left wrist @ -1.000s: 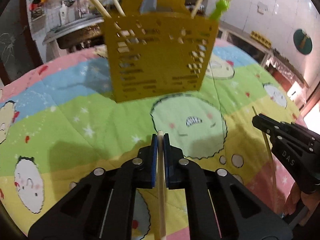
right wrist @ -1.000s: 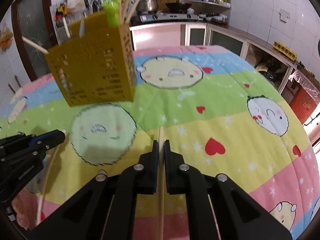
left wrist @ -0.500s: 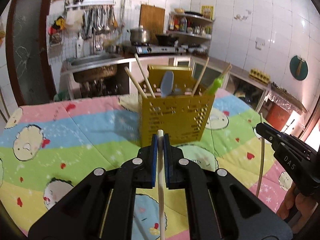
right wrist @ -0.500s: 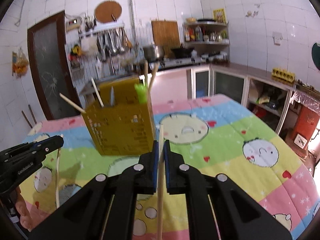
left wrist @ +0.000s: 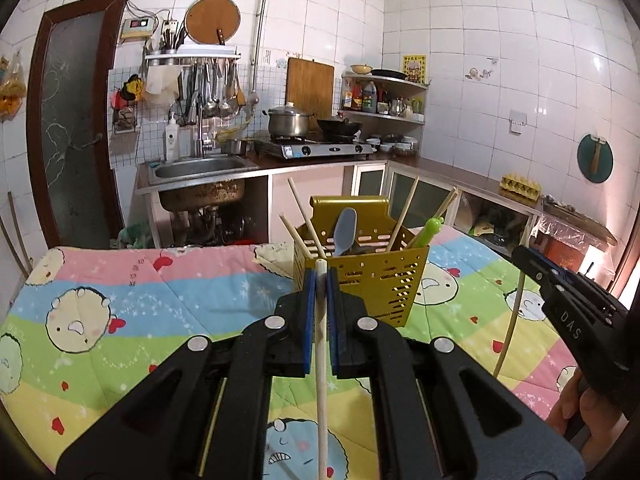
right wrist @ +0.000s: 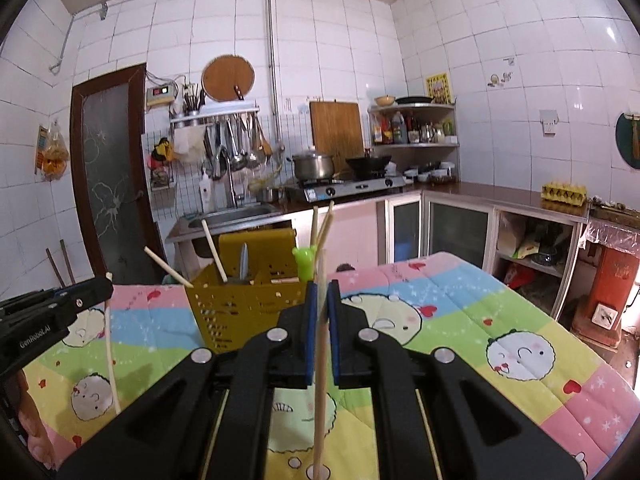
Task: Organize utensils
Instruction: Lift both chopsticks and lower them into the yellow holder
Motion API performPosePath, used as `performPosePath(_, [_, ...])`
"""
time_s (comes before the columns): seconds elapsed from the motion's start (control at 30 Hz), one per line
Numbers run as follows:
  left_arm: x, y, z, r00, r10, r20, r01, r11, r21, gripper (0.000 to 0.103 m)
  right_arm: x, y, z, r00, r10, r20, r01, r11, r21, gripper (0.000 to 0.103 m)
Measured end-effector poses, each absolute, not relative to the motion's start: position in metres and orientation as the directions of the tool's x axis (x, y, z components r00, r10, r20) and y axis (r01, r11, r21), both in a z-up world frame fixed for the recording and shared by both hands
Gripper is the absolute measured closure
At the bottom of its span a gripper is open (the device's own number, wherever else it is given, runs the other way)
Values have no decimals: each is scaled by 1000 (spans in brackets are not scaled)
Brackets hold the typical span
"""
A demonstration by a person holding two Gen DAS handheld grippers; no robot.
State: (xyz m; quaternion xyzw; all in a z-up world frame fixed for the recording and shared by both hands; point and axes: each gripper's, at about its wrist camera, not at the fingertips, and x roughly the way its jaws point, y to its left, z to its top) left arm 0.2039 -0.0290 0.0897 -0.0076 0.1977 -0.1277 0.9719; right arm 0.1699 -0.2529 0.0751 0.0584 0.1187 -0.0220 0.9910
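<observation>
A yellow perforated utensil holder (left wrist: 362,276) stands on the table and holds several chopsticks, a grey spoon (left wrist: 345,230) and a green-handled utensil (left wrist: 427,232). It also shows in the right wrist view (right wrist: 244,304). My left gripper (left wrist: 319,280) is shut on a pale chopstick (left wrist: 321,380), raised in front of the holder. My right gripper (right wrist: 320,292) is shut on another chopstick (right wrist: 319,400), raised to the holder's right. Each gripper shows in the other's view, the right one (left wrist: 568,304) and the left one (right wrist: 56,308).
A colourful cartoon quilt (left wrist: 120,304) covers the table. Behind it stand a sink (left wrist: 200,172), a stove with a pot (left wrist: 288,122), and a counter with cabinets (right wrist: 460,224) along the right wall. A red appliance (right wrist: 604,300) stands on the floor at right.
Both grippers have lifted and pulled back from the holder, each keeping its chopstick. The holder now looks smaller and farther, and the kitchen behind has come into view.
</observation>
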Motion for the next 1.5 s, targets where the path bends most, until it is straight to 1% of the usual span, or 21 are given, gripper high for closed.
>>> performPosePath(0.27, [206,-28,96,902,-258,-346,248,966,-74,99,173,-249,79,980,-27,-195,46,995,94,97])
performPosePath(0.63, [212,-36,113,916,-272,-295,269,962,-52,99,187,-248,92,984,-8,-180,23,996,84,97])
performPosePath(0.9, [228,-40,148,929,-281,-240,275,960,-58,99,199,-250,124,989,10,-147,2,996,84,97])
performPosePath(1.0, [239,-41,165,926,-298,-231,287,955,-80,99,207,-248,143,991,18,-131,-8,997,73,97])
performPosePath(1.2, [264,-46,204,928,-317,-193,302,947,-106,99,226,-242,179,997,20,-76,-15,998,61,97])
performPosePath(1.4, [282,-55,240,949,-294,-115,287,955,-72,99,257,-241,210,999,24,-37,-21,996,84,97])
performPosePath(1.5, [294,-61,240,956,-273,-107,270,962,-45,99,279,-242,208,999,12,-39,-9,997,82,97])
